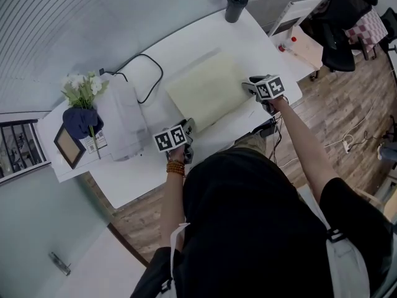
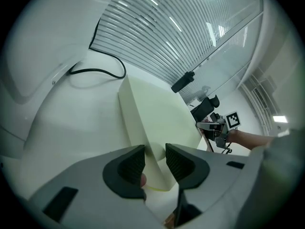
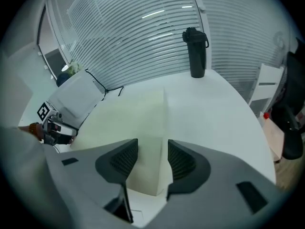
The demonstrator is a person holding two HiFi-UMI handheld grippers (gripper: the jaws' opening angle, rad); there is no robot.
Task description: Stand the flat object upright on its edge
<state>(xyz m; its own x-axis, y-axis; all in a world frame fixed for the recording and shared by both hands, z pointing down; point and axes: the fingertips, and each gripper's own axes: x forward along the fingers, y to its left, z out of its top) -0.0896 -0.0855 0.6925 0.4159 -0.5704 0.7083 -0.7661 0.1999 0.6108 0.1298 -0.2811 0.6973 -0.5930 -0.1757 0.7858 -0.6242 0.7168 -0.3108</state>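
- A pale yellow foam slab (image 1: 208, 92) lay flat in the middle of the white table (image 1: 186, 42).
- The left gripper (image 1: 188, 128) was at the slab's 7 o'clock corner. Its jaws were apart, with that corner between them, not squeezed.
- The right gripper (image 1: 249, 85) was at the slab's 3 o'clock corner. Its jaws were apart too, around that corner.
- A black bottle (image 1: 236, 6) stood at the slab's 1 o'clock, well apart.
- White flowers (image 1: 80, 87) stood far off at 9 o'clock.
- A black cable (image 1: 149, 73) curled near the slab at 10 o'clock.
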